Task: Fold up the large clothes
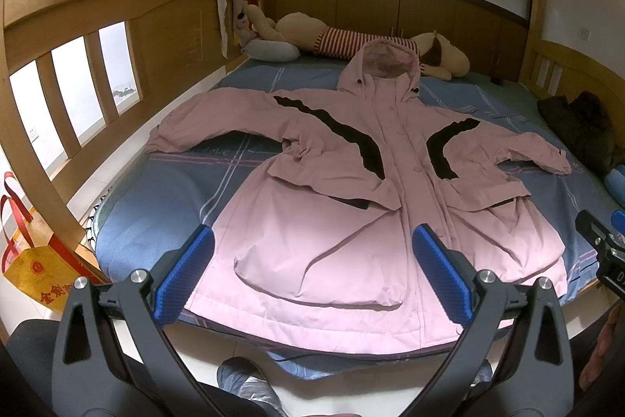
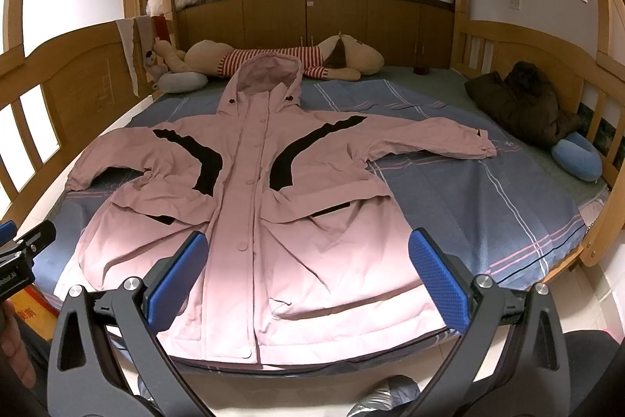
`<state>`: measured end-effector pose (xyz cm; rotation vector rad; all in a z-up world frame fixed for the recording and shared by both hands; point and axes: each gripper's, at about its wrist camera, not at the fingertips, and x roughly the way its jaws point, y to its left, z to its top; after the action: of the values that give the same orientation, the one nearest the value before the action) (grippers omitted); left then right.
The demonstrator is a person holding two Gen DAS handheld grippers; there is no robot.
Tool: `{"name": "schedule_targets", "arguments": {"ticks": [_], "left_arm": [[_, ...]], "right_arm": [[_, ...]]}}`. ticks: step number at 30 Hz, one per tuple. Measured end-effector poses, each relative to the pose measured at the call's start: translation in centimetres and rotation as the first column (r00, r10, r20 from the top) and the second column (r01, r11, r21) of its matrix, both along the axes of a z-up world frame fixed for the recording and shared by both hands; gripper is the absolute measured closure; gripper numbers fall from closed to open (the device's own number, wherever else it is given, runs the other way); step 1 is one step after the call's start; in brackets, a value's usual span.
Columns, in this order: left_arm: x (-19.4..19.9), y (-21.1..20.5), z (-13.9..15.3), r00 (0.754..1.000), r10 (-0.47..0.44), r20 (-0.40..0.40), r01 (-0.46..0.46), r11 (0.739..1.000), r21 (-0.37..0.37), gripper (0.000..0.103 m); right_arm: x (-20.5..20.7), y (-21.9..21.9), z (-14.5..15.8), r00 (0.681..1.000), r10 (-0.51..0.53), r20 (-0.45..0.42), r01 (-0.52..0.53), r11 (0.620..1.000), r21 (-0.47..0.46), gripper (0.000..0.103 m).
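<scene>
A large pink hooded jacket (image 1: 351, 213) (image 2: 250, 206) with black chest stripes lies flat and face up on the bed, both sleeves spread out to the sides and the hood toward the headboard. Its hem hangs at the bed's near edge. My left gripper (image 1: 312, 241) hovers open above the hem's left half, blue pads wide apart, holding nothing. My right gripper (image 2: 308, 245) hovers open above the hem's right half, also empty. Each gripper shows at the edge of the other's view.
The bed has a blue plaid sheet (image 1: 156, 206) (image 2: 488, 206) and wooden rails (image 1: 58, 96) (image 2: 601, 213). A long plush dog (image 1: 351, 42) (image 2: 297, 59) lies by the headboard. A dark garment (image 2: 523, 100) and a blue pillow (image 2: 578, 155) sit at the right; a yellow bag (image 1: 35, 264) stands on the floor at the left.
</scene>
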<state>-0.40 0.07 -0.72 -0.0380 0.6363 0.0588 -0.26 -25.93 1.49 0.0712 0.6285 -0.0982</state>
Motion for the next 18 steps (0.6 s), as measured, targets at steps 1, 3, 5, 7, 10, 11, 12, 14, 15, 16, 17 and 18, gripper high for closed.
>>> {"name": "schedule_targets", "arguments": {"ticks": [1, 3, 5, 7, 10, 11, 12, 14, 15, 16, 17, 18], "left_arm": [[-0.08, 0.11, -0.03, 1.000, 0.000, -0.001, 0.000, 1.000, 0.000, 0.002], [-0.26, 0.35, -0.09, 1.000, -0.001, -0.003, 0.001, 1.000, -0.001, 0.002], [-0.51, 0.59, -0.12, 1.000, -0.001, -0.004, 0.001, 1.000, -0.001, 0.002], [-0.02, 0.06, -0.08, 1.000, 0.000, -0.002, 0.000, 1.000, -0.001, 0.002], [0.07, 0.00, -0.08, 1.000, 0.000, -0.003, 0.000, 1.000, -0.002, 0.002], [0.16, -0.12, -0.04, 1.000, 0.000, -0.003, 0.000, 1.000, -0.002, 0.002], [0.08, 0.00, -0.08, 1.000, 0.000, -0.004, 0.000, 1.000, -0.002, 0.002], [-0.01, 0.01, -0.28, 1.000, 0.000, -0.006, 0.000, 1.000, -0.001, 0.002], [-0.14, 0.14, -0.33, 1.000, 0.000, -0.006, 0.000, 1.000, 0.000, 0.002], [-0.13, 0.11, -0.41, 1.000, 0.000, -0.006, 0.000, 1.000, 0.000, 0.002], [-0.16, 0.16, -0.43, 1.000, 0.001, -0.006, -0.001, 1.000, -0.001, 0.002], [-0.17, 0.19, -0.47, 1.000, 0.001, -0.008, -0.001, 1.000, -0.002, 0.002]], "right_arm": [[0.00, 0.00, -0.03, 1.000, -0.001, 0.001, 0.001, 1.000, 0.000, 0.001], [0.05, 0.04, -0.05, 1.000, 0.000, -0.002, 0.000, 1.000, -0.001, 0.001], [0.02, 0.08, -0.06, 1.000, -0.001, 0.001, 0.001, 1.000, -0.001, 0.001], [0.05, 0.05, -0.06, 1.000, -0.001, 0.001, 0.001, 1.000, -0.002, 0.001], [0.03, 0.09, -0.06, 1.000, -0.001, 0.000, 0.001, 1.000, -0.002, 0.001], [0.03, 0.08, -0.05, 1.000, -0.001, 0.000, 0.001, 1.000, -0.002, 0.001], [0.03, 0.07, -0.04, 1.000, -0.001, 0.000, 0.001, 1.000, -0.003, 0.001], [0.04, 0.06, -0.06, 1.000, -0.001, 0.000, 0.001, 1.000, -0.002, 0.001], [0.04, 0.08, -0.06, 1.000, -0.002, 0.000, 0.002, 1.000, -0.002, 0.001], [0.06, 0.02, -0.07, 1.000, -0.002, 0.000, 0.002, 1.000, -0.001, 0.001], [0.06, 0.05, -0.08, 1.000, -0.001, -0.001, 0.001, 1.000, -0.002, 0.001], [0.07, 0.03, -0.09, 1.000, -0.002, -0.001, 0.002, 1.000, -0.002, 0.001]]}}
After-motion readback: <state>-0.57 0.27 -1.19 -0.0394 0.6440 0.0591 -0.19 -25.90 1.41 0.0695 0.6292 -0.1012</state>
